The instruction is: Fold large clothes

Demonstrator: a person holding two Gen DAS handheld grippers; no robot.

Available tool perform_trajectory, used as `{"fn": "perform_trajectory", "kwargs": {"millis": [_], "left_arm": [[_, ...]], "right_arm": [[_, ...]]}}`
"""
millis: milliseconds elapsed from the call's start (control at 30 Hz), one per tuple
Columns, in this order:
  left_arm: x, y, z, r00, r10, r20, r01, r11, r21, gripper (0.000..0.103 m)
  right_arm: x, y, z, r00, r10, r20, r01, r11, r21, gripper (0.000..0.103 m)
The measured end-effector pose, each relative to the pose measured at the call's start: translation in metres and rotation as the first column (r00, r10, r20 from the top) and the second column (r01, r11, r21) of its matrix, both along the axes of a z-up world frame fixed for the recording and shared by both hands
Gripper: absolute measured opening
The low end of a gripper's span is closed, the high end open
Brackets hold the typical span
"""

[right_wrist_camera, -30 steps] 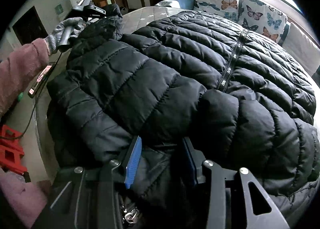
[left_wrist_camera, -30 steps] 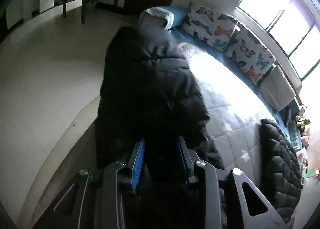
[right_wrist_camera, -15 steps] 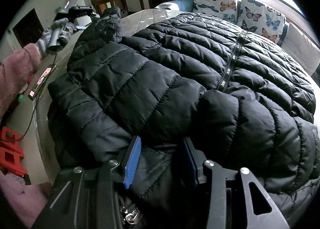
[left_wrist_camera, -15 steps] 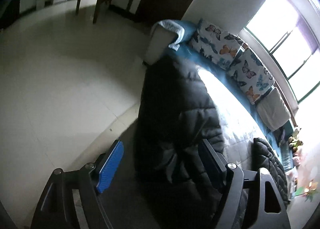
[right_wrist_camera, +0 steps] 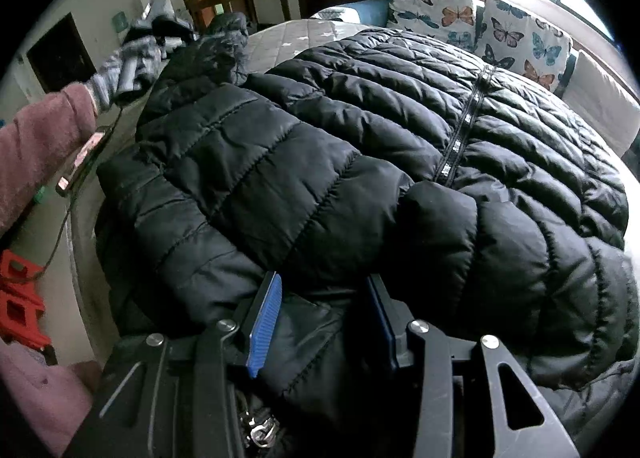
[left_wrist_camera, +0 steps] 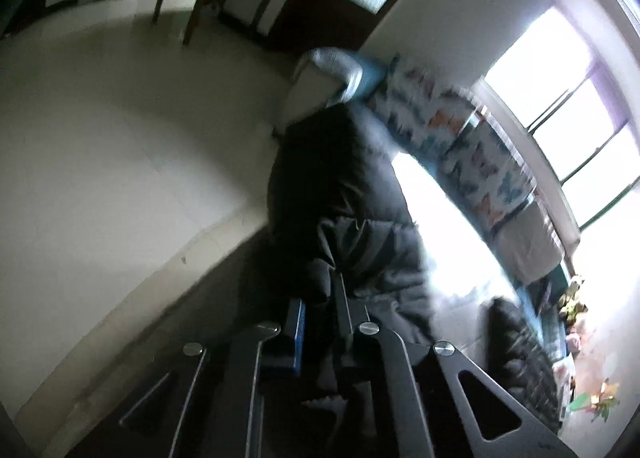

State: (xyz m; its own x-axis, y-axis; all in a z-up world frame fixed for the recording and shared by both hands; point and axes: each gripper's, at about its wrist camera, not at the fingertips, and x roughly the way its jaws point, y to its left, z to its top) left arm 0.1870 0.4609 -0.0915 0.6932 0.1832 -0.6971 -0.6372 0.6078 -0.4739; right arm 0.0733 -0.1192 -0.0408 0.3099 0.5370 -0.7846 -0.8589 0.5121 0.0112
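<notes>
Spread wide over the bed (right_wrist_camera: pixel 304 28): a big black puffy coat (right_wrist_camera: pixel 400 162), zipper up, hem hanging past the near edge. Clenched on that hem fold: the right gripper (right_wrist_camera: pixel 320 318), blue fingers (right_wrist_camera: pixel 264 322) squeezing the cloth between them. Over by the left edge, pinched tight on a sleeve or side of the coat (left_wrist_camera: pixel 352 218): the left gripper (left_wrist_camera: pixel 320 310), fingers close together around dark cloth. Plenty of bare pale floor (left_wrist_camera: pixel 100 178) to the left of the bed. Butterfly pillows (right_wrist_camera: pixel 480 22) along the far side, under a bright window (left_wrist_camera: pixel 560 106). Left view blurry and very dark, so hard to tell which part of the coat sits there. Bed corner washed out white by window light.
</notes>
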Motion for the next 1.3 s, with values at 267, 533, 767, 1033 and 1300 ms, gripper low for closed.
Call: {"fn": "perform_trajectory", "kwargs": {"millis": [267,533,767,1033,1300], "left_arm": [[-0.029,-0.063,0.123,0.986,-0.079,0.145,0.044,0.973,0.226,0.008],[-0.061,-0.213,0.223,0.919,-0.318,0.233,0.186,0.870,0.456,0.008],[-0.072,-0.364,0.236,0.813,-0.555,0.179,0.385,0.742,0.549,0.008],[-0.052,-0.532,0.155,0.590,-0.807,0.039,0.709,0.540,0.453,0.008],[-0.027,-0.644,0.017,0.457,-0.867,-0.197,0.871,0.392,0.295,0.011]], "right_arm": [[-0.007,0.016,-0.001,1.000,0.021,0.009,-0.021,1.000,-0.009,0.049],[-0.018,0.001,0.027,0.999,-0.020,0.032,0.017,0.996,0.091,0.050],[-0.023,-0.045,0.042,0.988,-0.130,0.083,0.119,0.985,0.125,0.050],[-0.016,-0.101,0.038,0.957,-0.287,0.051,0.274,0.945,0.180,0.050],[-0.010,-0.155,0.015,0.927,-0.370,-0.057,0.374,0.906,0.200,0.050]]}}
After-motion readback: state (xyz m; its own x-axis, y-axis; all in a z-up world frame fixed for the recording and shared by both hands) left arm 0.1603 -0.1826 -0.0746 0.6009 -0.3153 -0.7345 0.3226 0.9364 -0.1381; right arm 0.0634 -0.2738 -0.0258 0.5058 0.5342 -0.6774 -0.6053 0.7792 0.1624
